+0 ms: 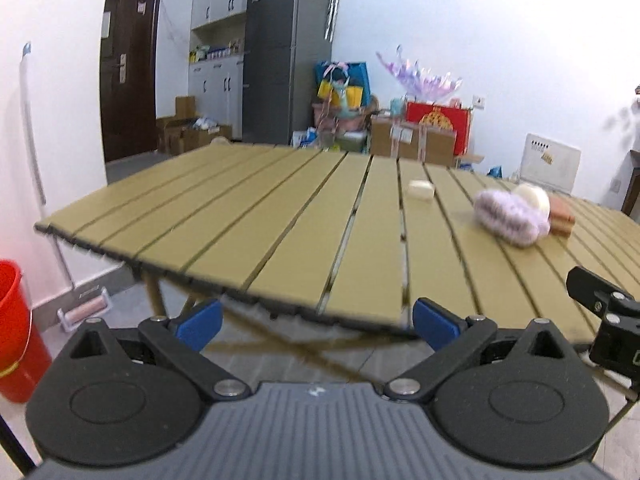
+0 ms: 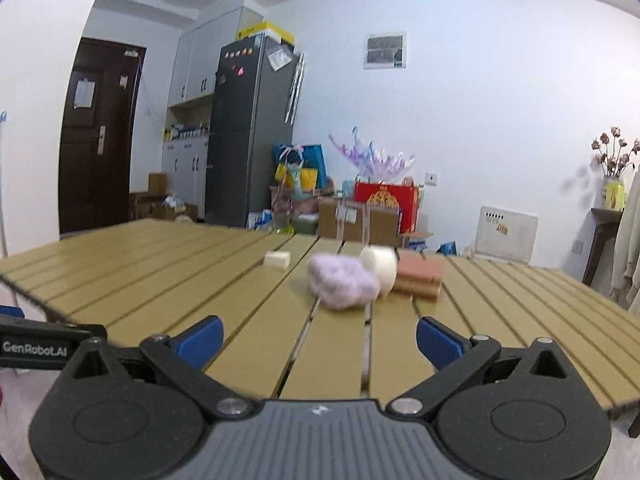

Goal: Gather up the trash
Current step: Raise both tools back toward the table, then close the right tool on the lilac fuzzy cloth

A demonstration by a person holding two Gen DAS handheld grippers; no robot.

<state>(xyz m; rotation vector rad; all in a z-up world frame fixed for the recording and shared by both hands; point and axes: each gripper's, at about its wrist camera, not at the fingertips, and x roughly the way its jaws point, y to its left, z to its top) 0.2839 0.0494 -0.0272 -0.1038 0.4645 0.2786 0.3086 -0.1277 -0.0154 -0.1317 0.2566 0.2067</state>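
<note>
Tongs (image 1: 316, 322) (image 2: 318, 342) both gape empty over slatted table (image 2: 160, 276) near fridge (image 2: 248, 136).

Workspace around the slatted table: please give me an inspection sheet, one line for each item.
Surface: olive slatted folding table, bare on its left part.
Job's things: fluffy lilac clump, white cylindrical roll, flat brown block close together; small cream block apart, to their left.
Clutter: nothing else seen on the table.
Grippers: left gripper and right gripper open, empty, at the near edge.
Cables: nothing seen.
Surroundings: red plastic bucket on the floor, dark grey fridge, cardboard boxes.
</note>
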